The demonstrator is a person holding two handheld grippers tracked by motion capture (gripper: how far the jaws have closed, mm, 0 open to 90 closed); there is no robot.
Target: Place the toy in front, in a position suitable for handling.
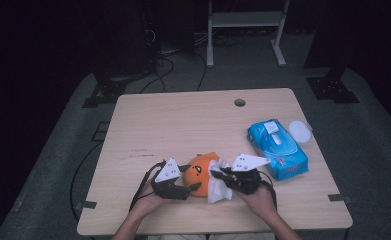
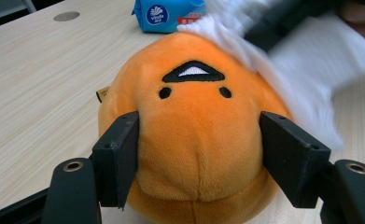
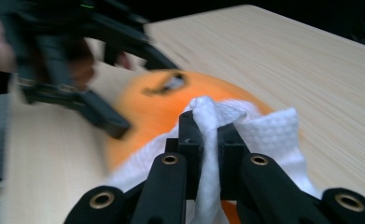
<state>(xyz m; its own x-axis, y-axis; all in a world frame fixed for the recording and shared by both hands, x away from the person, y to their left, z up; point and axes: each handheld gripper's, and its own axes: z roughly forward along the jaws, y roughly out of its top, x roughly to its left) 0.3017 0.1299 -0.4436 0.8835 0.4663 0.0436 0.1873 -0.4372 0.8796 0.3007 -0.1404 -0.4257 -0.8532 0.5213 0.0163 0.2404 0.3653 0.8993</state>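
The plush toy [image 1: 199, 173] sits near the front edge of the table [image 1: 183, 120], about midway along it. The left gripper [image 1: 190, 187] flanks its left side, a jaw on each flank. A tissue [image 1: 218, 186] lies against the toy's right side, pinched in the right gripper [image 1: 217, 173]. The wipes pack [image 1: 277, 148] lies toward the right edge, with a lid [image 1: 300, 131] just behind it at that edge.

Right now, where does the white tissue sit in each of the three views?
High view: the white tissue hangs from the right gripper, just right of the orange plush toy.
Left gripper view: upper right, draped over the toy's top.
Right gripper view: centre, pinched between the jaws, spreading over the toy.
Shared landmark: the plush toy's black mouth.
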